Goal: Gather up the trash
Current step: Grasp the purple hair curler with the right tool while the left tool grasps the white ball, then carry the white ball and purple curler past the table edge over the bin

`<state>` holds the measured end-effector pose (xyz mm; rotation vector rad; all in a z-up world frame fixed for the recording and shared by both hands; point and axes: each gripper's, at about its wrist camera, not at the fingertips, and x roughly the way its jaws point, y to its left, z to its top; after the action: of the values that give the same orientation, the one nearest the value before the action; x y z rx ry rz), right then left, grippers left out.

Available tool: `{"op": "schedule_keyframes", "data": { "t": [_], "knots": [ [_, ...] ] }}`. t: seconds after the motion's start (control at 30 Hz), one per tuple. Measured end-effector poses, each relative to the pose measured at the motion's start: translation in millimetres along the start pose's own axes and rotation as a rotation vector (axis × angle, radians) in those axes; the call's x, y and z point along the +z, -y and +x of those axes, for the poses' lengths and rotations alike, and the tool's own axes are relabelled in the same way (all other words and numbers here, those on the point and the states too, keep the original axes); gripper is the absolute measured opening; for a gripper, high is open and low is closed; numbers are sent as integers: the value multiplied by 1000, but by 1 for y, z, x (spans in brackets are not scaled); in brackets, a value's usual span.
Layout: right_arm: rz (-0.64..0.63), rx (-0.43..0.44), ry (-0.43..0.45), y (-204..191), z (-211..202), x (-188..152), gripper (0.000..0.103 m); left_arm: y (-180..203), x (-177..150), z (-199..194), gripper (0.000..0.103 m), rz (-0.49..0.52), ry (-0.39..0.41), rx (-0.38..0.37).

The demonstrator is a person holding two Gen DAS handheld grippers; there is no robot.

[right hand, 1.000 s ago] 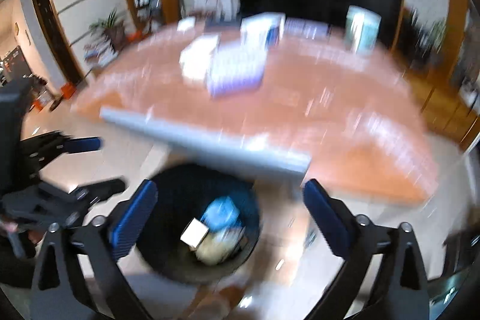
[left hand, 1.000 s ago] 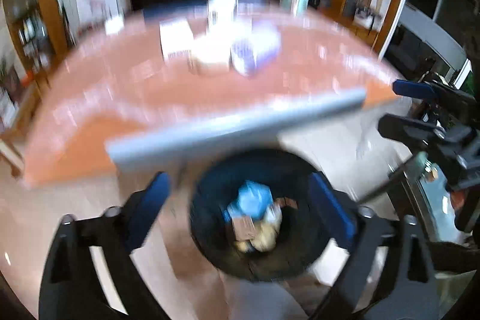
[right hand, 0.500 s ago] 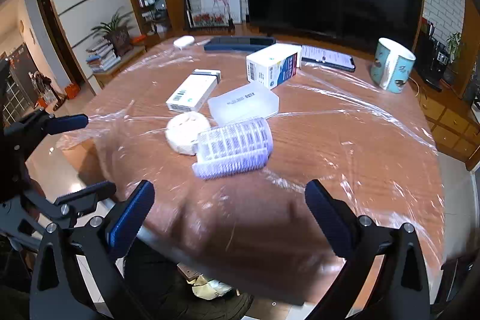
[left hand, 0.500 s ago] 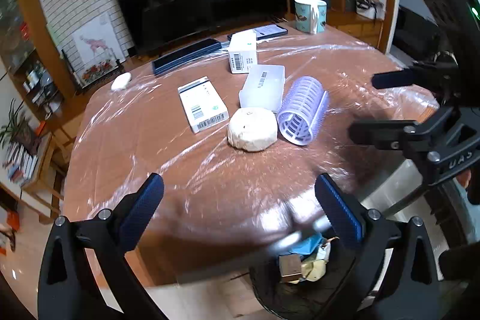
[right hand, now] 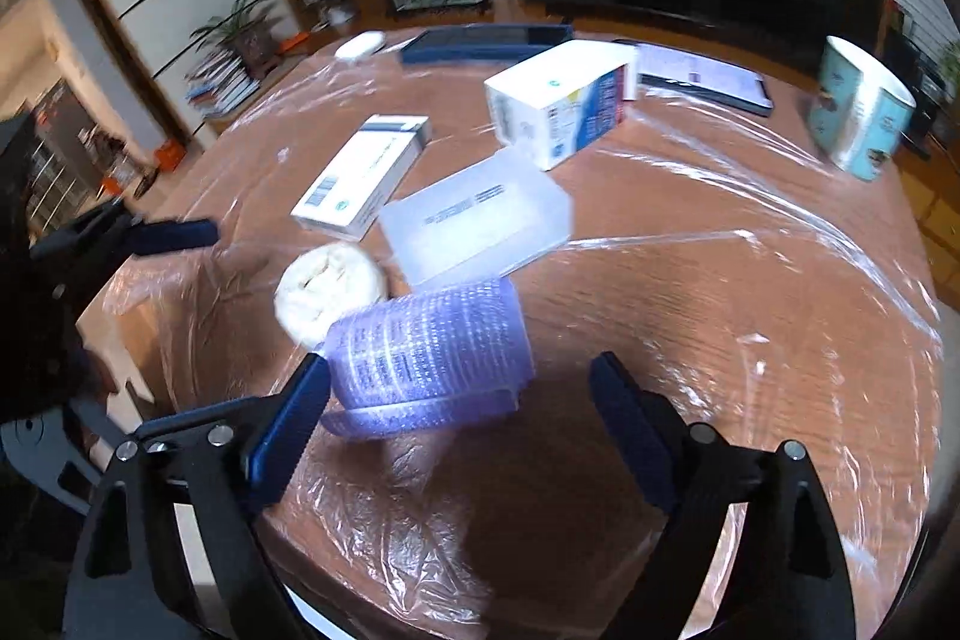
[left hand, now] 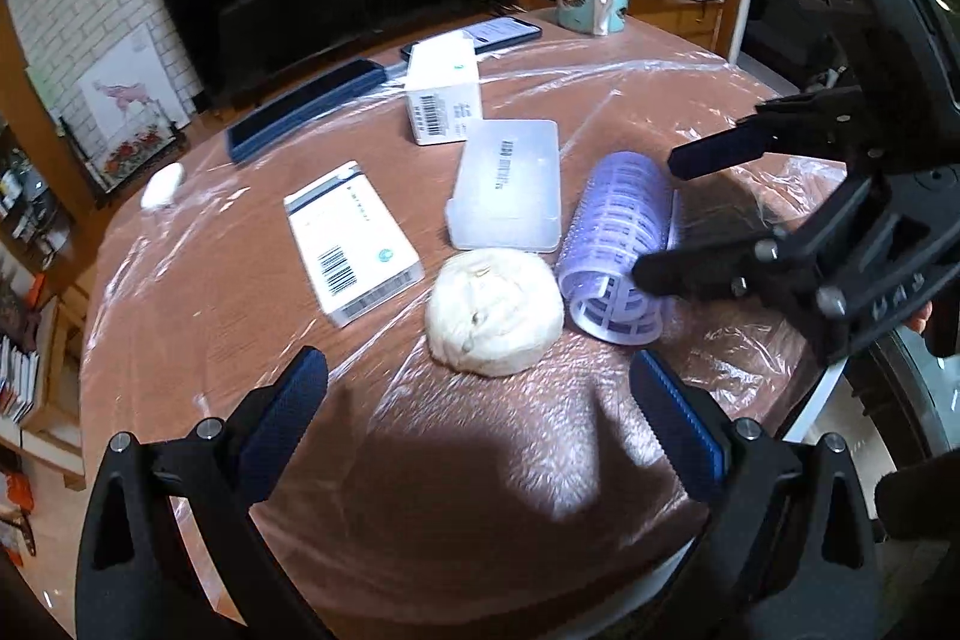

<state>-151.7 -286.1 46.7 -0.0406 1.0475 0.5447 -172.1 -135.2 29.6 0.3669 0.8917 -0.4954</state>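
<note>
Closing in: right claw (right hand: 459, 409) narrowing around purple mesh roller (right hand: 429, 355), pads not yet pressing. Roller lying on wrapped surface (right hand: 720, 310), just beside white crumpled wad (left hand: 495, 319). Left claw (left hand: 480, 421) wide, empty, before wad, likely next pickup.

Legible text: almost none.
- Right gripper (left hand: 654, 220) frame, just right of purple roller (left hand: 621, 250): raised letters "UAS", seen upside down.
- Flat white carton (left hand: 354, 241), left of roller: barcodes, green round logo, print unreadable.
- Clear case (left hand: 507, 184), behind roller: dark print, blurred.
- Upright white box (left hand: 444, 91), behind case: barcode, digits illegible.
</note>
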Motion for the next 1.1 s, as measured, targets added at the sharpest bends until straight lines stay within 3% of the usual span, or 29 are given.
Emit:
{"op": "schedule_keyframes", "data": {
  "t": [0.13,0.27,0.4,0.73,0.83,0.97,1.1],
  "knots": [
    [-42,26,-21,-6,6,4,87,-2,4,8,101,22,-12,-24],
    [-69,32,-34,-8,10,10,72,-7,9,13,101,26,-17,-44],
    [-89,45,-37,-8,9,12,72,-10,12,19,101,37,-26,-59],
    [-2,3,103,11,-27,18,72,-17,19,29,100,-8,-18,-84],
    [38,12,138,16,-37,18,72,-19,20,33,84,-35,-28,-96],
    [63,7,159,18,-43,20,72,-21,21,39,55,-61,-48,-120],
    [91,8,172,22,-48,18,72,-21,20,37,53,-67,-47,-113]
  ]
}}
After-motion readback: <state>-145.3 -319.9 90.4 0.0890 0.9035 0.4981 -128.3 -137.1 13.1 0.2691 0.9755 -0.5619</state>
